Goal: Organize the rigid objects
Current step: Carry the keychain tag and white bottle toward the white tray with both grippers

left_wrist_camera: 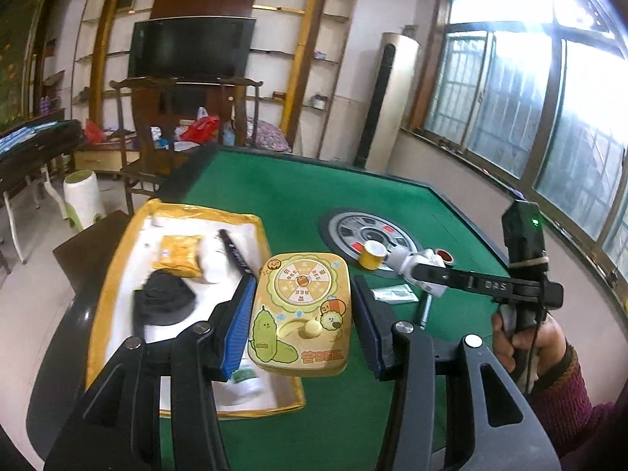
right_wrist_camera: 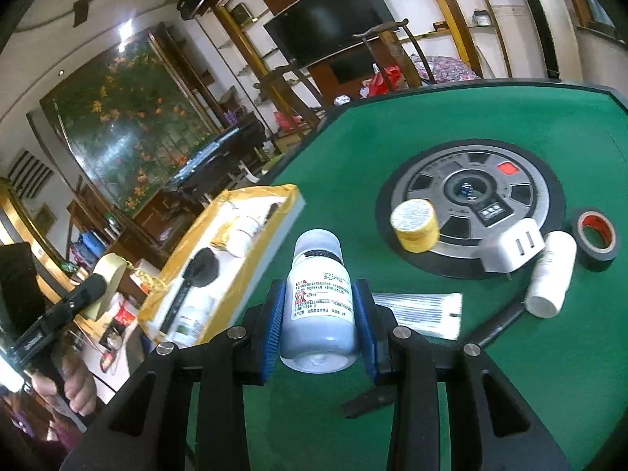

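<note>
Nearest to us, the left hand-held gripper (left_wrist_camera: 302, 310) pinches a yellow cartoon tin (left_wrist_camera: 301, 314) between its blue pads, the tin held in the air above the near right edge of the yellow-rimmed box (left_wrist_camera: 117, 274). Our right hand-held gripper (right_wrist_camera: 320, 322) pinches a white pill bottle (right_wrist_camera: 320, 306) by its sides, cap pointing away from us, held above the green surface (right_wrist_camera: 451, 125) near its near edge.

Just beyond the bottle, a flat striped packet (right_wrist_camera: 418, 314) lies on the surface beside a dark rod-like tool (right_wrist_camera: 498, 324). The box sits at the left edge of the surface; inside it we see a yellow packet (left_wrist_camera: 178, 255), a black round thing (left_wrist_camera: 167, 298), a black comb (left_wrist_camera: 235, 253) and a white bottle with a green label (right_wrist_camera: 192, 324).

Farther out, toward the middle of the surface, a round grey dial panel (right_wrist_camera: 463, 192) is set into the felt. A small yellow jar (right_wrist_camera: 416, 225) stands on its near rim, with a white plug adapter (right_wrist_camera: 512, 249) just beside it, partly on the panel. A white tube (right_wrist_camera: 549, 274) lies touching the adapter, and a roll of black tape (right_wrist_camera: 596, 237) lies just beyond the tube, toward the right edge.

In the left wrist view a hand (left_wrist_camera: 526, 337) in a dark red sleeve grips the handle of the right hand-held gripper.
</note>
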`<state>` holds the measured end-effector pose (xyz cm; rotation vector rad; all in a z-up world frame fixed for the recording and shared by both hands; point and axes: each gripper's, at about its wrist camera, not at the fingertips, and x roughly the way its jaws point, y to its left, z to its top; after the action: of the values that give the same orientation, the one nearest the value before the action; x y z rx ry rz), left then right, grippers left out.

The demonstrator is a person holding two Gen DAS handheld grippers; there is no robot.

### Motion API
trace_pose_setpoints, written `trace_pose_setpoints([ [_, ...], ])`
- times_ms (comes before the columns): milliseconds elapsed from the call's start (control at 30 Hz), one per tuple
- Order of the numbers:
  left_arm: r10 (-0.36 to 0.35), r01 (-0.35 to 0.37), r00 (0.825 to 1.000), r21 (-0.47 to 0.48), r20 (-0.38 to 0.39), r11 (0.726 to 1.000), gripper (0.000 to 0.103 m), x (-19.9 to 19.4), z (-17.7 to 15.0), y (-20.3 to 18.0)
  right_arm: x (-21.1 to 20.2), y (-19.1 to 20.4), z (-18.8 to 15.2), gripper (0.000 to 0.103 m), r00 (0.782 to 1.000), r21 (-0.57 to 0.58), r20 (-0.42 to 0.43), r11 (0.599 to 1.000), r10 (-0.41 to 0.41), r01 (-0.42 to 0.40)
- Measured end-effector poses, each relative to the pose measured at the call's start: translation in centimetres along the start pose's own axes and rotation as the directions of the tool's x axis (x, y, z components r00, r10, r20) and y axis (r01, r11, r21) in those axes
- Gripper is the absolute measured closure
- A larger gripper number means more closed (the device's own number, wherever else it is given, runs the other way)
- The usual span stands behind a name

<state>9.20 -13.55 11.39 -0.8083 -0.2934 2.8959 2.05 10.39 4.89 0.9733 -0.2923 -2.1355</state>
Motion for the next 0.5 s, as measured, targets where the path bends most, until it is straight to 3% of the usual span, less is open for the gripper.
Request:
trace_pose_setpoints([
  [500,0.059,-0.057,0.998,-0.117,0.008,0.991,0.057,-0.3,-1.6,6.3,3.8,8.5,-0.2,0.072,0.994,-0.09,-0.038,0.991,0.101,-0.104],
])
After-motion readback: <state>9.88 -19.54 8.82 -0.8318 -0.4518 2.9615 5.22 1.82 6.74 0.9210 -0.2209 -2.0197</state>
